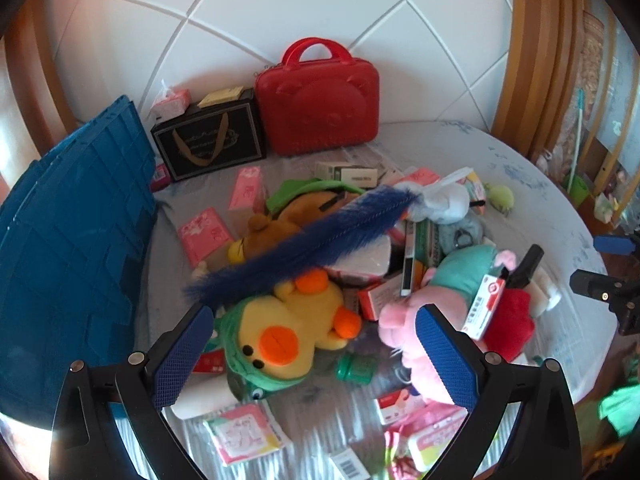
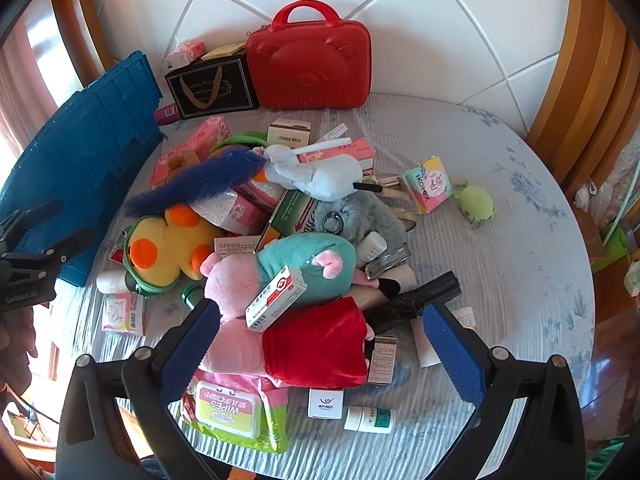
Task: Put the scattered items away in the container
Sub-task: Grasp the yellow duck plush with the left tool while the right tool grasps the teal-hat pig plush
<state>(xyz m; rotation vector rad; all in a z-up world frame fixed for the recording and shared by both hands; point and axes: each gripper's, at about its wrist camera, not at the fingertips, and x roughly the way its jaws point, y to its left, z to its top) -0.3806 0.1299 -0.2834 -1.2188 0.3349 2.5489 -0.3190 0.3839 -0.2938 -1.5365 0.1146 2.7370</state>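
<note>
**Barely started – pile not yet in the bin**

Nothing visibly packed yet; blue container point(image 1: 76, 240) stands at the left edge of the tabletop point(image 2: 500, 264), inside not visible. Left gripper point(image 1: 314, 354) wide open, empty, above yellow duck plush point(image 1: 280, 332). Right gripper point(image 2: 322, 344) wide open, empty, over pig plush point(image 2: 288, 280) w/ a med box point(image 2: 276, 298) on top. Blue feather wand point(image 1: 304, 236) lies across the heap and could snag. Red case point(image 2: 308, 68) & black gift box point(image 2: 210, 86) at the back, apart from the mess.

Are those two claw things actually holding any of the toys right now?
No. The left gripper is open above the yellow duck plush, and the right gripper is open over the pink pig plush; neither holds anything.
</note>
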